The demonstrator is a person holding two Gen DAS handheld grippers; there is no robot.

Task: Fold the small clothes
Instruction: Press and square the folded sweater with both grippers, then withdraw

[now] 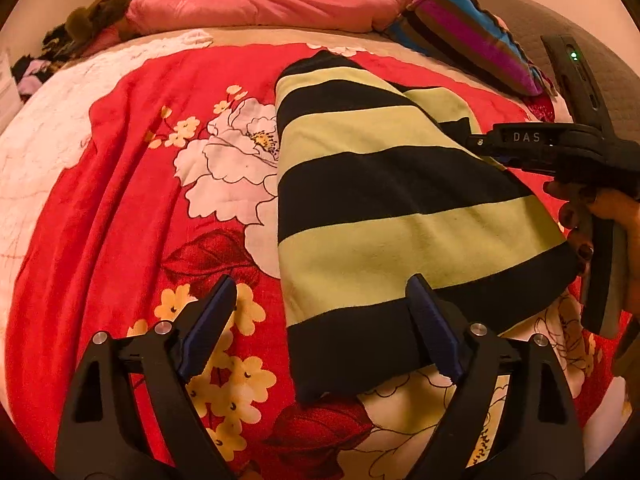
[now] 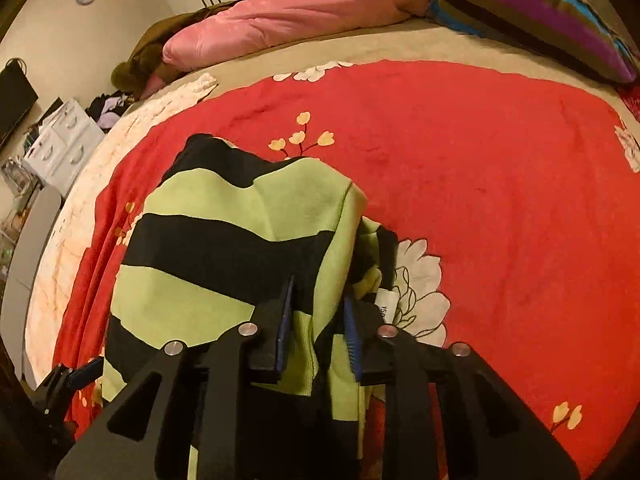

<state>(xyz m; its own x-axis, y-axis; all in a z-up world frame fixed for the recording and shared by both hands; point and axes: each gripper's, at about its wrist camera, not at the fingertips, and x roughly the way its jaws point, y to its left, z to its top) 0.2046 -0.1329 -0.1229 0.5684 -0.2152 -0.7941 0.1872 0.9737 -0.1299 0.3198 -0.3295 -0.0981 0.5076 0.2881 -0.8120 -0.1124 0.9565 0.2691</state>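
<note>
- Clearly, we had the striped garment (image 1: 380,200) lying on the red floral bedspread (image 1: 120,160), partly doubled over, so the fold looked to us under way rather than finished.
- We had the right gripper (image 2: 316,332) pinching a bunched fold of that green-and-black cloth between its blue pads; the fabric rose in a ridge from the jaws, which we judged meant this edge was being lifted to carry it across.
- We kept the left gripper (image 1: 324,328) with its jaws spread wide, one finger over the garment's dark hem and the other over bare bedspread, gripping nothing; we took it as waiting near the lower corner, ready either to pin or to pick it up.
- We saw a hand (image 1: 600,220) around the right gripper's handle at the edge of the left view.
- A white label (image 2: 386,300) peeked out beside the pinched fold, but we could not read its print.
- We could not tell what kind of garment it was, nor how many layers the right jaws held.
- A pink pillow (image 1: 260,4) and a striped cushion (image 1: 460,36) lay well apart at the head of the bed.
</note>
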